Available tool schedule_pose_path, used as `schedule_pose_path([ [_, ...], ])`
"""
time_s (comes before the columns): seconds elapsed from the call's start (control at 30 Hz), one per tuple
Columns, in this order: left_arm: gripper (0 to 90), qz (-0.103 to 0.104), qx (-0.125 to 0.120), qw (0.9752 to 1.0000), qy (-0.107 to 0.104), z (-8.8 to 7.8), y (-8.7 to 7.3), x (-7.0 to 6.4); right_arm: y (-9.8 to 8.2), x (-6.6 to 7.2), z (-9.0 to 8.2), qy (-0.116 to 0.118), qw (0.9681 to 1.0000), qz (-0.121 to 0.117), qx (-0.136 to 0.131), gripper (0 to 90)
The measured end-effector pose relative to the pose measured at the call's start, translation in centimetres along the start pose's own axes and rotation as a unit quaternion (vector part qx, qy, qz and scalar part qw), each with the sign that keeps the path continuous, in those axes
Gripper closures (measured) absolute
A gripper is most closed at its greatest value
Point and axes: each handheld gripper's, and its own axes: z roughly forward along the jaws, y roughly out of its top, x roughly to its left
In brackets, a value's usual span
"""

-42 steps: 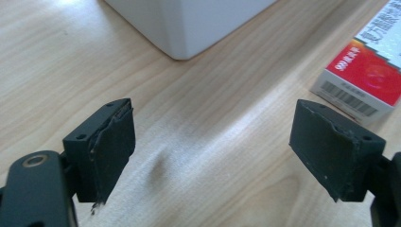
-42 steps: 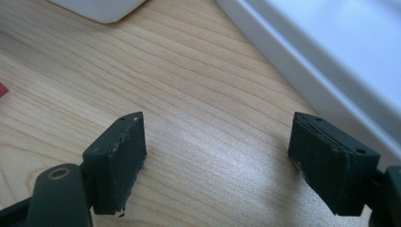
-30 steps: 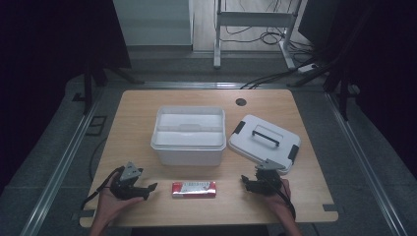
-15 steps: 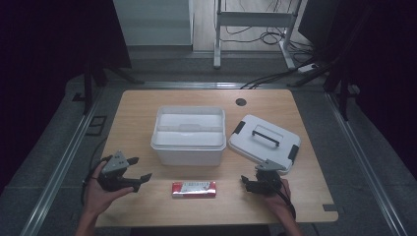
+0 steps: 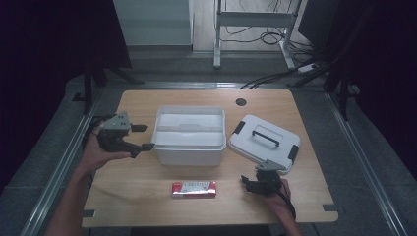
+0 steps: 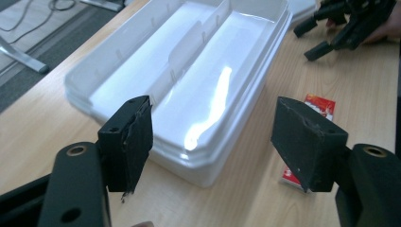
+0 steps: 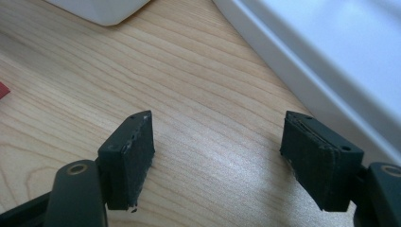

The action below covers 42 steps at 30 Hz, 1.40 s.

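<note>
We look down on the wooden desk (image 5: pixel 147 196), and on it sits the big white storage box (image 5: pixel 189 135), open, with a divider down its middle and both compartments bare. Just to its right lies the box's lid (image 5: pixel 265 142), white with a dark handle, flat on the desk and not yet on. So as we read it, the job is barely started: nothing packed, nothing covered.

Our left tongs (image 5: pixel 140 137) hang in the air just off the box's left wall, spread wide with nothing between them, though they have just been closing a little. Our right tongs (image 5: pixel 248 183) rest low near the front edge, spread and bare too, just beside the lid's near corner.

Smallest of all, the red snack packet (image 5: pixel 193 189) lies flat in front of the box, between the two hands, untouched. Nothing stands between it and either pair of tongs.
</note>
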Motion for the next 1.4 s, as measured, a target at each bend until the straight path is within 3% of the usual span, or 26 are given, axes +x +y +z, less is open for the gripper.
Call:
schedule_pose_path([
  [0.17, 31.6, 0.029, 0.018, 0.9992, -0.020, 1.3, 2.0, 0.9, 0.0, 0.0, 0.0, 0.000, 1.0000, 0.000, 0.001, 26.1],
  [0.53, 36.1, 0.044, 0.026, 0.9974, -0.050, 3.7, 4.6, 4.0, 0.0, 0.0, 0.0, -0.001, 1.0000, -0.001, 0.000, 26.2],
  [0.7, 37.0, 0.061, 0.033, 0.9957, -0.061, 4.4, 5.8, 5.0, 0.0, 0.0, 0.0, -0.001, 1.0000, -0.002, -0.001, 26.2],
  [0.9, 37.6, 0.090, 0.046, 0.9917, -0.080, 4.8, 7.0, 5.1, 0.0, 0.0, 0.0, -0.001, 1.0000, 0.000, 0.000, 26.2],
  [1.27, 41.6, 0.108, 0.073, 0.9882, -0.081, 5.7, 8.4, 5.2, 0.0, 0.0, 0.0, -0.002, 1.0000, 0.000, 0.000, 26.3],
  [1.4, 45.7, 0.115, 0.089, 0.9845, -0.098, 6.9, 9.0, 5.6, 0.0, 0.0, 0.0, -0.002, 1.0000, -0.001, -0.001, 26.3],
])
